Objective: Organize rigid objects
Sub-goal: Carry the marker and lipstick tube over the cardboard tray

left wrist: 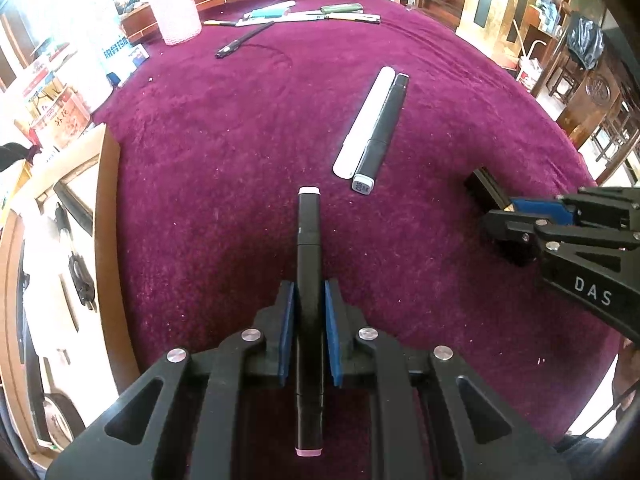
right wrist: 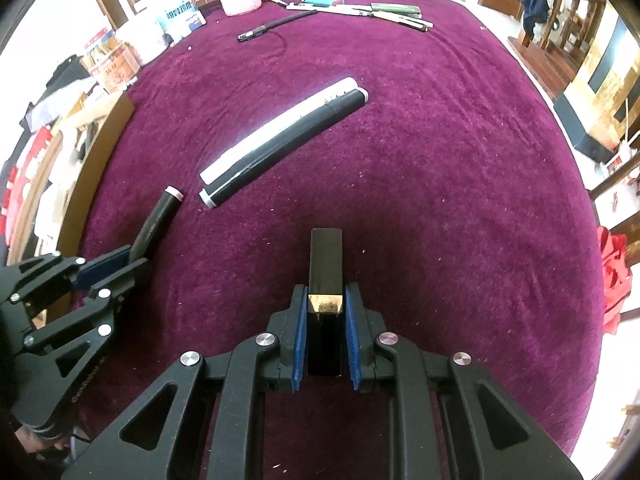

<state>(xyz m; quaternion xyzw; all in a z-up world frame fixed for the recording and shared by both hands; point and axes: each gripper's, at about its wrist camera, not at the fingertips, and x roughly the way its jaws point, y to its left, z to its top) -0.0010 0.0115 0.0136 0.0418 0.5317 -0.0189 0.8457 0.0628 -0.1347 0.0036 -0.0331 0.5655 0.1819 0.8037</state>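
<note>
- Left gripper (left wrist: 310,312) pinching a black marker (left wrist: 309,240) between its blue pads (left wrist: 287,320); marker runs along the fingers, white cap end sticking out ahead over the purple velvet counter (left wrist: 208,152), pink end back toward the camera.
- Right gripper (right wrist: 326,320) clamped on a black rectangular block with a gold band (right wrist: 326,264); block juts forward past the fingertips, above the counter.
- Loose black marker (left wrist: 382,128) and white marker (left wrist: 366,120) lie touching side by side, ahead and right of the left gripper's marker tip, near but apart.
- From the right wrist view, same pair sits ahead-left of the block, well apart.
- Far edge: row of pens (left wrist: 308,16), one black pen (left wrist: 242,42) apart from it, pink container (left wrist: 178,12).
- Cardboard box (left wrist: 60,184) at left counter edge.
</note>
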